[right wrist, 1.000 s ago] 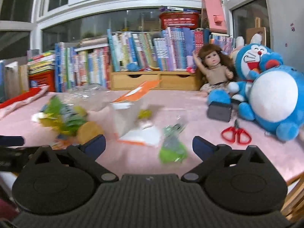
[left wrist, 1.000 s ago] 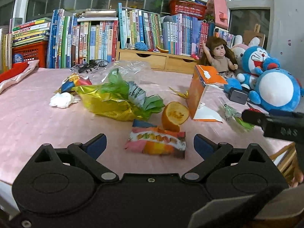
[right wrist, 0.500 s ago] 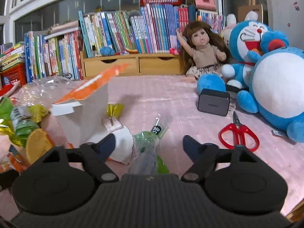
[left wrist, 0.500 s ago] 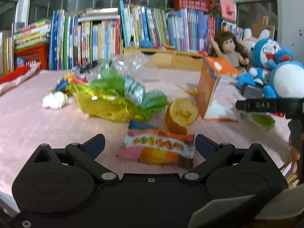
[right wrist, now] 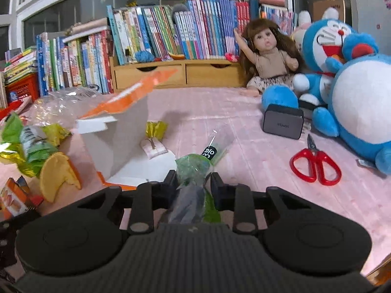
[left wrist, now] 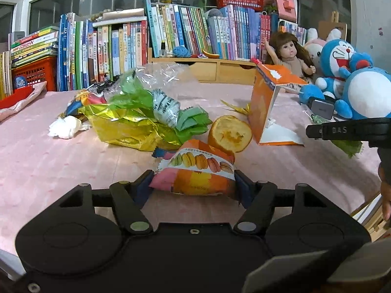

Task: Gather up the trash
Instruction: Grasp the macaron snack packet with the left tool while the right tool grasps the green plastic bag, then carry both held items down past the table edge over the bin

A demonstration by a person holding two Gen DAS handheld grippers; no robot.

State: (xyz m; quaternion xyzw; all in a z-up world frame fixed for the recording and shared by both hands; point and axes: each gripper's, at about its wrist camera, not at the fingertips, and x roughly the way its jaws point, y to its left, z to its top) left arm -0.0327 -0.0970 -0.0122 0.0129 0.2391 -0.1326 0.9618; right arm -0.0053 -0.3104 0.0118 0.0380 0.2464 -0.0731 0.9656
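The lower end of the green wrapper (right wrist: 193, 171) disappears behind the right tongs' (right wrist: 193, 183) own body, so its full length cannot be told. The macaron packet's (left wrist: 195, 173) near edge is covered by the left tongs (left wrist: 193, 185). At the right edge of the left wrist view, a hand (left wrist: 386, 195) is cut off. Book spines (left wrist: 122, 48) are too small to read. The orange peel (right wrist: 58, 175) hides part of the carton's (right wrist: 117, 131) base.

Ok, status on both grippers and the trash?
Left gripper closing on macaron wrapper. Right gripper closing on green wrapper. Orange peel beside, nothing blocking.
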